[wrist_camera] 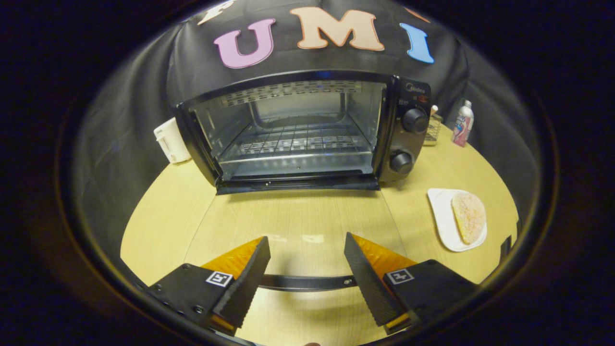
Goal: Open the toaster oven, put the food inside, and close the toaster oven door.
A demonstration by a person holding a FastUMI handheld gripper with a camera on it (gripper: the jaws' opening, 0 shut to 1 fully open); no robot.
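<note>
Already the toaster oven (298,129) stands open at the back of the wooden table (163,216), close against the booth's dark cloth wall; its glass door (298,226) lies folded down flat toward the gripper, so transparent that the table grain shows through it, and the door's dark handle bar (307,282) runs crosswise between the two fingers. Inside the oven the wire rack (295,142) is bare, with nothing on it. Two round control knobs (408,142) sit one above the other on the panel at the oven's right side. Just beside the oven's left wall, at the back left of the table, rests a small white boxy object (170,140) which I cannot identify. Toward the table's right edge, well apart from the oven, lies a white plate (444,216) carrying the food (469,216), a pale, round, flat piece like a bun or slice of bread. At the back right corner stands a small bottle (463,124), with a little wire basket (432,130) next to it. The gripper (307,250) hovers low over the front of the table with its fingers spread wide, clasping nothing. By my reading, the opening step is done; fetching the food from the plate, setting it on the rack and shutting the door all remain.
</note>
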